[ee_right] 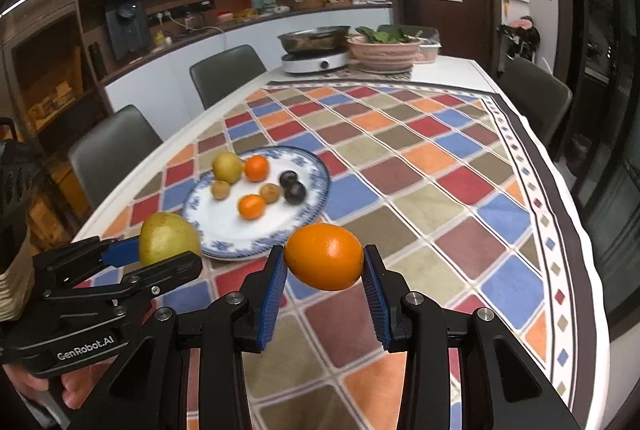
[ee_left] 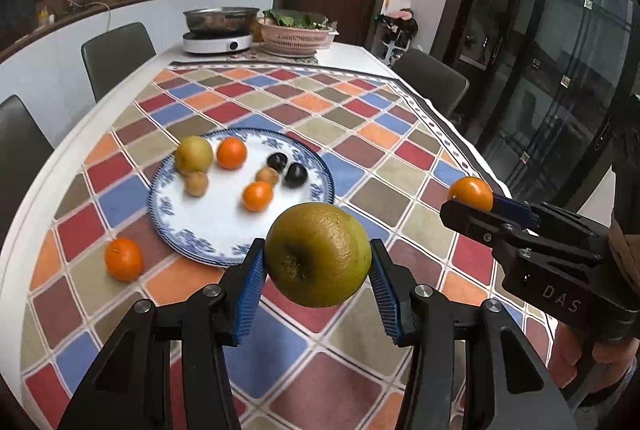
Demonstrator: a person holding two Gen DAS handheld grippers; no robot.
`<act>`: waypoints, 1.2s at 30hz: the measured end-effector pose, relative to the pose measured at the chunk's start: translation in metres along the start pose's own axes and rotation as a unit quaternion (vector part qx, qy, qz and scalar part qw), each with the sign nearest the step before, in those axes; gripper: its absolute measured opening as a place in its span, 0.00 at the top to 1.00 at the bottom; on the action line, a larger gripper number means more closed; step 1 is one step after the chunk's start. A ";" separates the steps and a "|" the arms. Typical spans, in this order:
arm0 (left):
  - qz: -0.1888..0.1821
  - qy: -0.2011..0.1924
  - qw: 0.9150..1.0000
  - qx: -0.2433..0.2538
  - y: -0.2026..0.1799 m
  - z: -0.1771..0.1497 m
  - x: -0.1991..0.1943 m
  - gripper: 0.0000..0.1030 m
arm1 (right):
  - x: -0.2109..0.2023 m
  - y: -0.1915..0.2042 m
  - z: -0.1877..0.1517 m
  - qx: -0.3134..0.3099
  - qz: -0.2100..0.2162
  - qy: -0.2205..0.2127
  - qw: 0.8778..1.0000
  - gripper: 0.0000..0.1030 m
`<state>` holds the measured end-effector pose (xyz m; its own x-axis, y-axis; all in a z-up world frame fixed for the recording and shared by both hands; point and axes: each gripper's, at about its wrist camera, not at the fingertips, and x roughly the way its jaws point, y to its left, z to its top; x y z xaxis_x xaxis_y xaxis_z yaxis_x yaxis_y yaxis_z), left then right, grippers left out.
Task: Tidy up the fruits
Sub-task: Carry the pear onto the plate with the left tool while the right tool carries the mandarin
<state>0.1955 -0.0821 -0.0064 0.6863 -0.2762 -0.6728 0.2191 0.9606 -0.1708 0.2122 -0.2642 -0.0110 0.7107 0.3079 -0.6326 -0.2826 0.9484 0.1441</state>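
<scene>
A dining table under a checkered cloth [ee_left: 360, 158] carries a blue-rimmed plate [ee_left: 320, 166] of small fruit. The left gripper [ee_left: 318, 270] is clamped on a green apple [ee_left: 318, 254]; the right gripper [ee_right: 325, 270] is clamped on an orange [ee_right: 325, 256], both held above the cloth near the plate. I judge this the carrying step; next, lower each onto bare plate. Only the left view shows a loose orange [ee_left: 124, 259] beside the plate.

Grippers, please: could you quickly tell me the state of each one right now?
Left gripper: closed on the green apple.
Right gripper: closed on an orange.
</scene>
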 end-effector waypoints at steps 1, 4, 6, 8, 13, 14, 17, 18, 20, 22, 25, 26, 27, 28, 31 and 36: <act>-0.002 -0.002 1.000 0.001 0.002 0.001 -0.002 0.52 | 0.000 0.004 0.001 -0.001 0.001 -0.001 1.000 0.62; -0.002 -0.008 1.000 0.008 0.011 0.004 -0.006 0.52 | 0.003 0.016 0.006 -0.005 0.006 -0.002 1.000 0.62; -0.002 -0.009 1.000 0.011 0.020 0.006 -0.007 0.52 | 0.006 0.024 0.008 -0.010 0.007 0.001 1.000 0.62; -0.001 -0.009 1.000 0.013 0.028 0.008 -0.007 0.52 | 0.009 0.030 0.010 -0.013 0.007 0.003 1.000 0.62; -0.001 -0.005 1.000 0.021 0.044 0.014 -0.002 0.52 | 0.025 0.046 0.017 -0.017 0.013 0.012 1.000 0.62; 0.002 -0.006 1.000 0.025 0.048 0.016 0.000 0.52 | 0.028 0.049 0.018 -0.018 0.014 0.013 1.000 0.62; 0.005 -0.003 1.000 0.027 0.059 0.022 0.008 0.52 | 0.042 0.056 0.023 -0.023 0.017 0.020 0.999 0.62; 0.005 -0.001 1.000 0.027 0.062 0.024 0.012 0.52 | 0.046 0.057 0.024 -0.024 0.017 0.022 0.999 0.62; 0.007 0.005 0.999 0.031 0.067 0.027 0.020 0.52 | 0.056 0.060 0.026 -0.028 0.020 0.027 0.999 0.62; 0.007 0.012 0.999 0.033 0.073 0.030 0.027 0.52 | 0.067 0.063 0.028 -0.031 0.022 0.032 0.999 0.62; 0.005 0.026 0.999 0.031 0.081 0.032 0.042 0.52 | 0.084 0.064 0.030 -0.036 0.025 0.040 0.998 0.62; 0.004 0.032 0.999 0.029 0.083 0.033 0.048 0.52 | 0.089 0.064 0.031 -0.036 0.027 0.045 0.998 0.62; 0.003 0.036 0.999 0.026 0.085 0.033 0.052 0.52 | 0.094 0.064 0.032 -0.036 0.027 0.049 0.998 0.62; 0.002 0.041 0.999 0.024 0.088 0.033 0.057 0.52 | 0.100 0.064 0.033 -0.036 0.029 0.054 0.997 0.62; -0.002 0.058 0.998 0.015 0.094 0.033 0.072 0.52 | 0.116 0.063 0.033 -0.043 0.026 0.065 0.997 0.62; -0.002 0.079 0.997 0.009 0.102 0.034 0.093 0.52 | 0.139 0.058 0.033 -0.043 0.024 0.085 0.995 0.62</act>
<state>0.3051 -0.0108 -0.0625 0.5674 -0.2699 -0.7780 0.2344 0.9586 -0.1617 0.3158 -0.1635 -0.0652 0.5787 0.3278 -0.7468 -0.3716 0.9211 0.1163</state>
